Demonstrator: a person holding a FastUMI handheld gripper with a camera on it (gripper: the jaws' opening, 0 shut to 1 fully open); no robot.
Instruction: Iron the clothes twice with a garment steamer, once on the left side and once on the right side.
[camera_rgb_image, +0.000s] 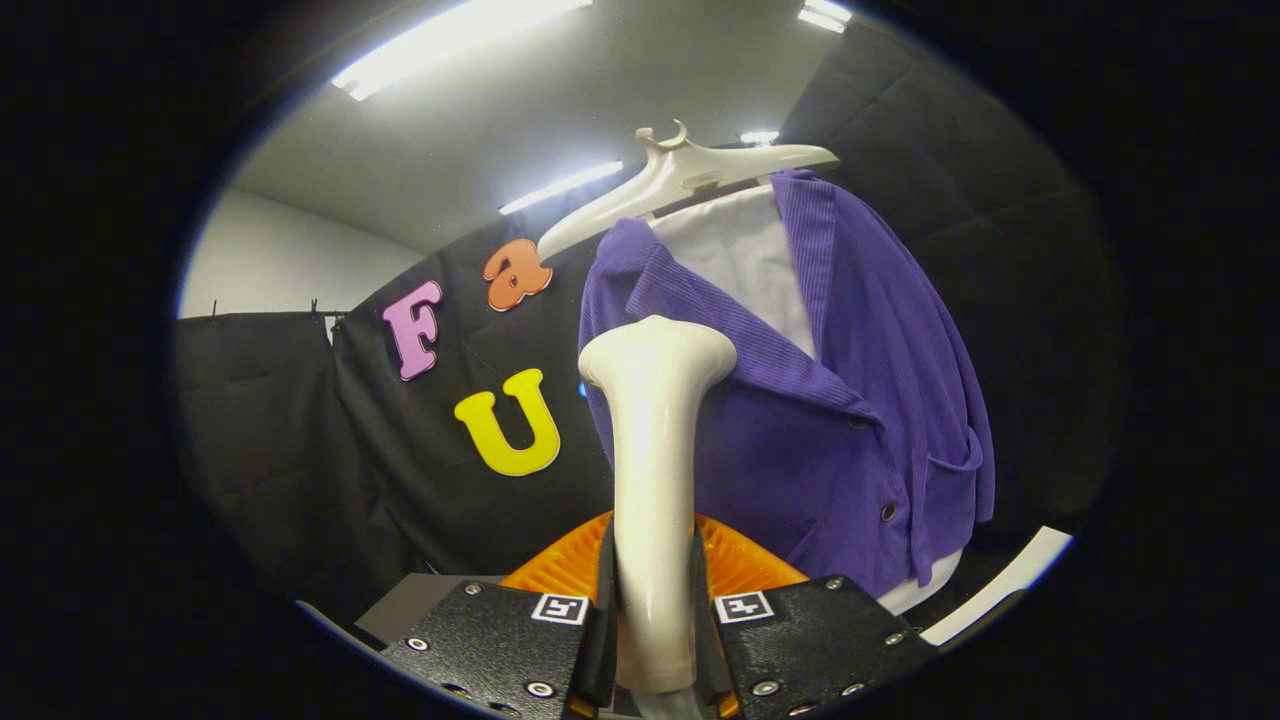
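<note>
Cream steamer (655, 470) clamped in tool (655, 640) (one purple cardigan (850, 400) beyond).

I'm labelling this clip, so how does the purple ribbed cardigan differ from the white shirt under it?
The purple ribbed cardigan is the outer layer, open at the front; the white shirt shows at the chest and hem. The cardigan has buttons and a pocket; the shirt looks plain. Both hang on the white plastic hanger, beyond the cream steamer gripped by the gripper.

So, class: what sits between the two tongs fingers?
In the gripper view, the garment steamer's handle stands between the fingers, both pressing it; its head reaches the purple cardigan.
</note>
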